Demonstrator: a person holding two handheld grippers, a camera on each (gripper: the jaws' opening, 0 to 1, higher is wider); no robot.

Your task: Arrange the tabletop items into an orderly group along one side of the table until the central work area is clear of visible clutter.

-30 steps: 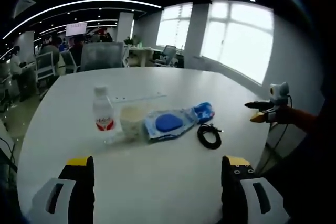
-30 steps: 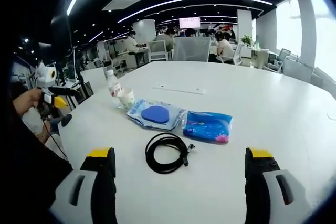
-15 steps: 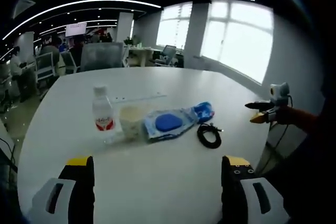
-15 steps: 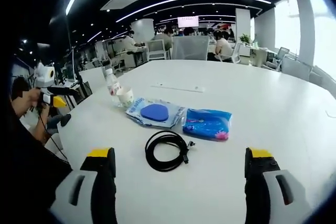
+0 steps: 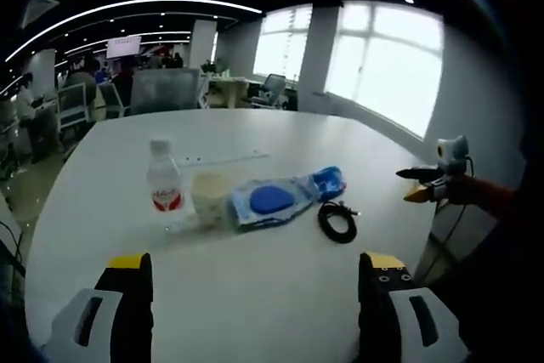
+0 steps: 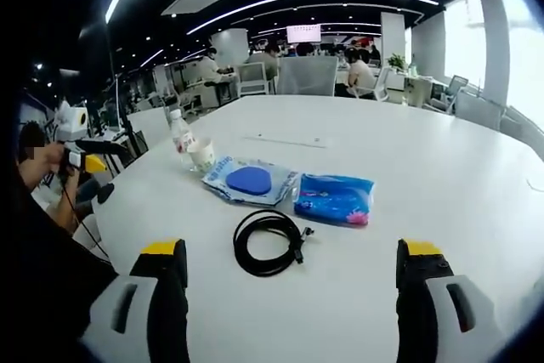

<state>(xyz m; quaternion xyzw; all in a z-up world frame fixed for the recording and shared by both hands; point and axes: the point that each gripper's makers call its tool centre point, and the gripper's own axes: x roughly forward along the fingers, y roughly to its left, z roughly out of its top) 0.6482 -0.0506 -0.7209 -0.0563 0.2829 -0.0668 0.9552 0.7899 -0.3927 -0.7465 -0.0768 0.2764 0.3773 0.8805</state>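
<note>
The left gripper hung above the near edge of the white table, its jaws spread wide with nothing between them, and the right gripper was likewise held with its jaws apart and empty. In the left gripper view a water bottle with a red label stood upright, a paper cup just beside it, then a clear packet holding a blue oval pad, a blue pouch at the packet's far end, and a coiled black cable near the packet. The right gripper view met the same group from the opposite side: the cable lay nearest, the pouch showed its printed face, and the bottle and cup stood farthest. All sat toward the middle of the table. Each view caught the other gripper off to the side, held in a hand.
</note>
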